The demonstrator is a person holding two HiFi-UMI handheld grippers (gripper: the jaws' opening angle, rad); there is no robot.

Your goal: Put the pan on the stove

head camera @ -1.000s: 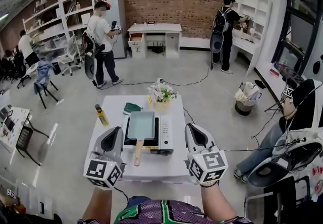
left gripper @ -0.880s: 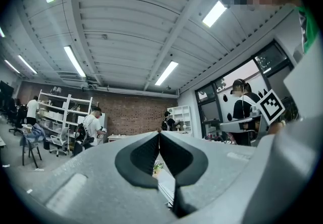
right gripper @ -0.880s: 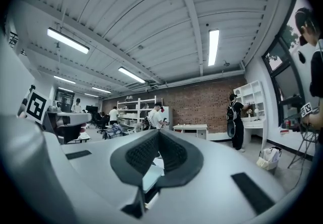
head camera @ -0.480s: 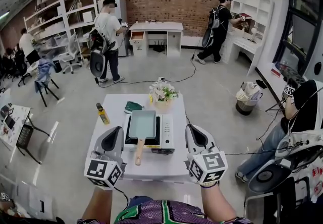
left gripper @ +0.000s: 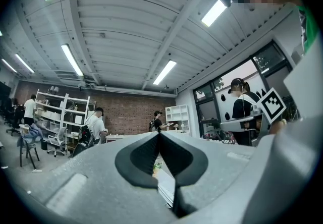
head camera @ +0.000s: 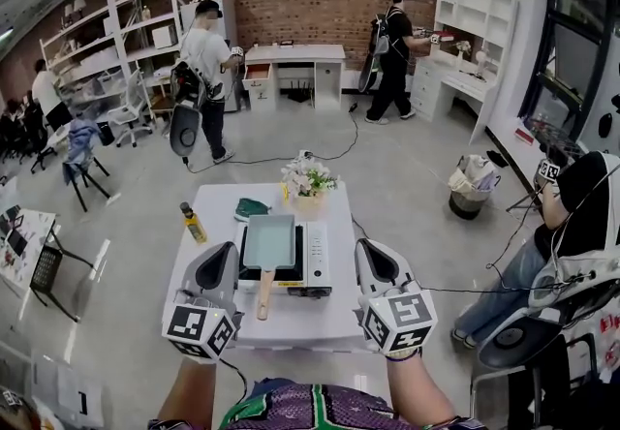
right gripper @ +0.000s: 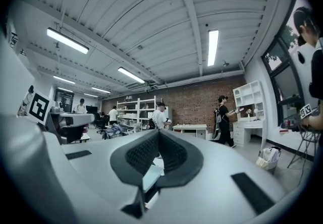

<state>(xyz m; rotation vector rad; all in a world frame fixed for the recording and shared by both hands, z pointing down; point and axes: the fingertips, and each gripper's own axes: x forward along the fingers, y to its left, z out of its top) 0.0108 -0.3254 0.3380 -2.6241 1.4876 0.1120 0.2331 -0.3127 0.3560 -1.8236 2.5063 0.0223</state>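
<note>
A pale green rectangular pan [head camera: 270, 240] with a wooden handle [head camera: 264, 294] sits on the portable gas stove [head camera: 318, 263] in the middle of the white table [head camera: 215, 205]. The handle points toward me. My left gripper [head camera: 221, 259] hovers over the table's near left, beside the handle, its jaws shut with nothing in them. My right gripper [head camera: 371, 255] hangs at the stove's right, also shut and holding nothing. Both gripper views look up at the ceiling over touching pads [left gripper: 159, 142] [right gripper: 157, 140].
A yellow bottle [head camera: 193, 222], a folded green cloth [head camera: 253, 208] and a flower pot [head camera: 309, 181] stand at the table's far side. A cable runs from the table to the right. A seated person [head camera: 572, 225] is at the right; others stand further back.
Both grippers and the pan have stayed where they were. The person at the back right has walked leftward across the room.
</note>
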